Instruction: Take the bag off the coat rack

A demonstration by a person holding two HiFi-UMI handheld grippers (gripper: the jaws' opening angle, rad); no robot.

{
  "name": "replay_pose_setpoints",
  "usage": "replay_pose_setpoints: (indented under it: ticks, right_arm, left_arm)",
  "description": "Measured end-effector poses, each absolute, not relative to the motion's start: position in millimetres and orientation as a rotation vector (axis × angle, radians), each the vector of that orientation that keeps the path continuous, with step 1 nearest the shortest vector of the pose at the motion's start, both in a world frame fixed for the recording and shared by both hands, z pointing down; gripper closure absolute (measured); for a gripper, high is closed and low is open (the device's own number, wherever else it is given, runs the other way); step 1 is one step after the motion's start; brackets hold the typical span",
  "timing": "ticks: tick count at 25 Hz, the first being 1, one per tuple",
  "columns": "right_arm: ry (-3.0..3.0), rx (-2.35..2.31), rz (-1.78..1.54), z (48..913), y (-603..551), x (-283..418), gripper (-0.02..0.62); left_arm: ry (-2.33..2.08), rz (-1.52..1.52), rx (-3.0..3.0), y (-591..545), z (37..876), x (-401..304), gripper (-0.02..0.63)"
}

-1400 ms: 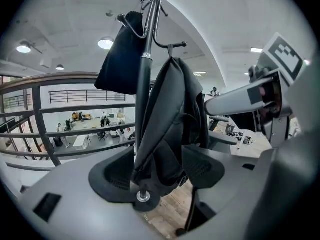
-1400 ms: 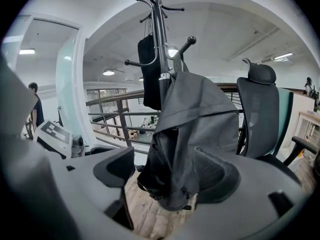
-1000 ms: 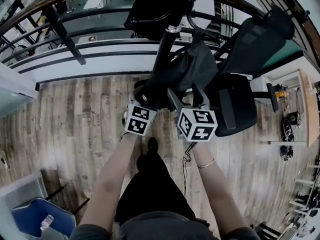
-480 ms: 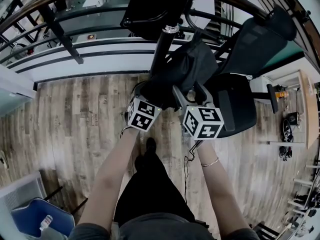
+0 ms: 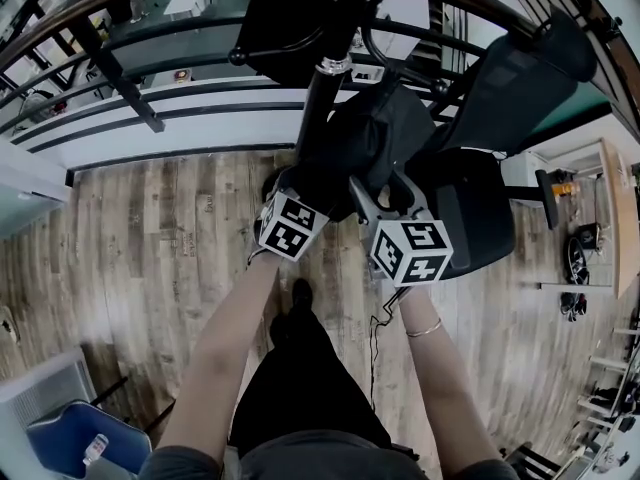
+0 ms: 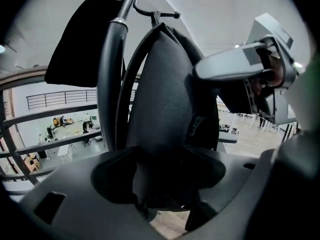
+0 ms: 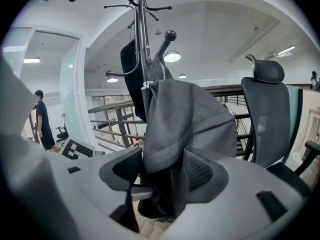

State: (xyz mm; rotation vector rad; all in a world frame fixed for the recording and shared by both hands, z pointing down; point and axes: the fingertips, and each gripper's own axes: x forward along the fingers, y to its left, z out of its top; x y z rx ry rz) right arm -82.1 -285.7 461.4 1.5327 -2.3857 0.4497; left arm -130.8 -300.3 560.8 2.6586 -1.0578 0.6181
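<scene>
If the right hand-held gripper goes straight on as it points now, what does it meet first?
The dark bag on the coat rack: it already sits between the jaws, which have just been closing.

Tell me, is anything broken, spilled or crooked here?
Nothing stands out. The bag hangs from the coat rack, the chair beside it stands upright, and no spill shows on the wooden floor.

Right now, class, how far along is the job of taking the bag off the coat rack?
Done: both claws are at the bag. In hand: the left claw grips its lower part, and the jaws of the right claw have just been closing on its fabric. Left: the bag hangs from the coat rack, so it has yet to be lifted clear.
</scene>
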Motion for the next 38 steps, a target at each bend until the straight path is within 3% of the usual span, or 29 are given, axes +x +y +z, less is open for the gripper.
replay_pose_setpoints:
  ticks: [11, 38]
  right_arm:
    - [-2.431, 1.508, 0.394, 459, -284, -83, 0.364]
    - [-2.290, 1.659, 0.212, 434, -263, -56, 0.541]
  left_arm:
    - [-1.115, 0.604, 2.627, -301, 559, -137, 0.480]
    - [-1.144, 0.495, 2.467, -248, 536, -154, 0.527]
